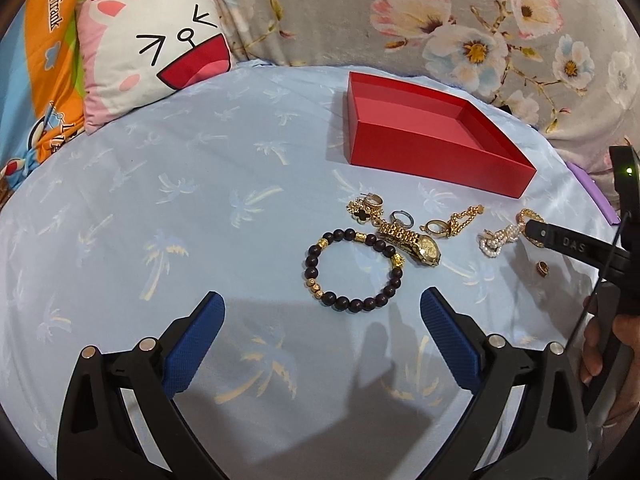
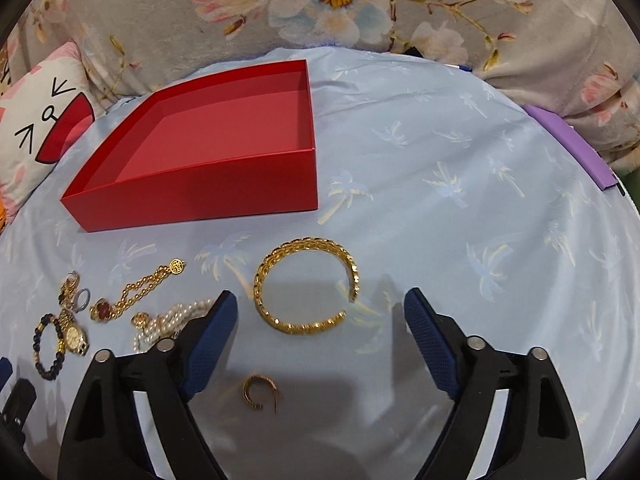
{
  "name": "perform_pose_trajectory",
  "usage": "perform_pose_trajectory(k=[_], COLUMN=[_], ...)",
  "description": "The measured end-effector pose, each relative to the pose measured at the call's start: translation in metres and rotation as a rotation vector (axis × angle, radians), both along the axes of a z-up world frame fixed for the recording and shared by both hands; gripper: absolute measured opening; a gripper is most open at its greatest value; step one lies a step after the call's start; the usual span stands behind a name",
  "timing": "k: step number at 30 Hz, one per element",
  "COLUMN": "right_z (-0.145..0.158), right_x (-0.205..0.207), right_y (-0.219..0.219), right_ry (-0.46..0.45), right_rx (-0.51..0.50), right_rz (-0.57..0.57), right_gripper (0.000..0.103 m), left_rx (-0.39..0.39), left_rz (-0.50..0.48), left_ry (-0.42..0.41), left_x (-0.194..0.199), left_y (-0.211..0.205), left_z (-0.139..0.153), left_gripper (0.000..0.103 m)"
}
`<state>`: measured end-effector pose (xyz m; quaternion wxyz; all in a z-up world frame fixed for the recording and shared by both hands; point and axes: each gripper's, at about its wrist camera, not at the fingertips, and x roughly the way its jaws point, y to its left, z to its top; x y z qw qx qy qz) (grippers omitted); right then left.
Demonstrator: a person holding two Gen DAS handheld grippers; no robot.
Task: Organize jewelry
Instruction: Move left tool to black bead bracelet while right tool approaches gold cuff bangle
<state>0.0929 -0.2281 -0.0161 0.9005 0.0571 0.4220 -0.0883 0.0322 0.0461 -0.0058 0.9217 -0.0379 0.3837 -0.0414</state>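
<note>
Gold cuff bangle [image 2: 306, 286], open-ended, chain-patterned, flat on sheet [image 2: 460, 200]

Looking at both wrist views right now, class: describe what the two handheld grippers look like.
Each is a black plastic frame with two angled fingers faced in blue textured pads and round silver pins at the joints. The left gripper and right gripper look alike. In the left view, the right one's finger reads "DAS", with a thin black cable and green light beside it.
</note>
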Motion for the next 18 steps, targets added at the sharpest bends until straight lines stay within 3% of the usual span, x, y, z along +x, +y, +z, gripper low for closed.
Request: perform_pose_trajectory(k=[6, 18], right_z=[-0.003, 0.001], right_x=[0.004, -0.021], right_y=[0.002, -0.004], right_ry=[0.012, -0.037], right_rx=[0.003, 0.059], right_rz=[0.012, -0.010], right_gripper=[0.055, 0.055], left_rx=[0.012, 0.086], left_rz=[-0.014, -0.017], left_ry=[0.029, 0.086], left_x=[0.005, 0.030], left_y=[-0.004, -0.016], left_z=[-0.004, -0.011], left_gripper=[0.096, 0.095])
